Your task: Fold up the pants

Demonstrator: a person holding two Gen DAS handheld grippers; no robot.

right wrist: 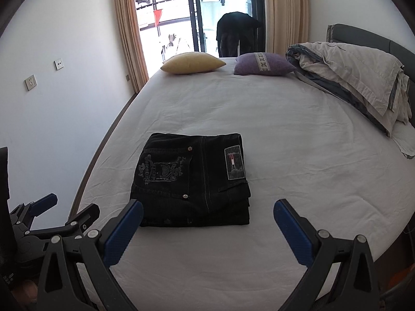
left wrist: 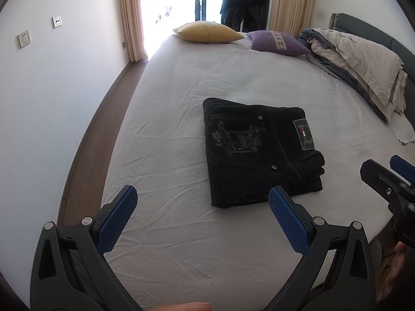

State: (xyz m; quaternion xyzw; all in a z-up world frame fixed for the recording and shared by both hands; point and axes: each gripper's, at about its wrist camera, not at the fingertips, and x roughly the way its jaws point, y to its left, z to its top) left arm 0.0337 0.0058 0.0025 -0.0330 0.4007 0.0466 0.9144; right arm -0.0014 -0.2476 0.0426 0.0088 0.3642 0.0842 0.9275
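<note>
The black pants (left wrist: 262, 153) lie folded into a compact rectangle on the white bed sheet (left wrist: 181, 108), back pocket embroidery and waistband patch facing up. They also show in the right wrist view (right wrist: 192, 181). My left gripper (left wrist: 202, 197) is open and empty, held above the bed just short of the pants' near left corner. My right gripper (right wrist: 207, 210) is open and empty, held above the near edge of the pants. The right gripper also shows at the right edge of the left wrist view (left wrist: 389, 176), and the left gripper at the lower left of the right wrist view (right wrist: 64, 207).
A yellow pillow (left wrist: 207, 32) and a purple pillow (left wrist: 277, 40) lie at the far end of the bed. A bundled duvet (left wrist: 363, 64) lies along the headboard on the right. The wall and floor strip (left wrist: 98, 134) run along the left side.
</note>
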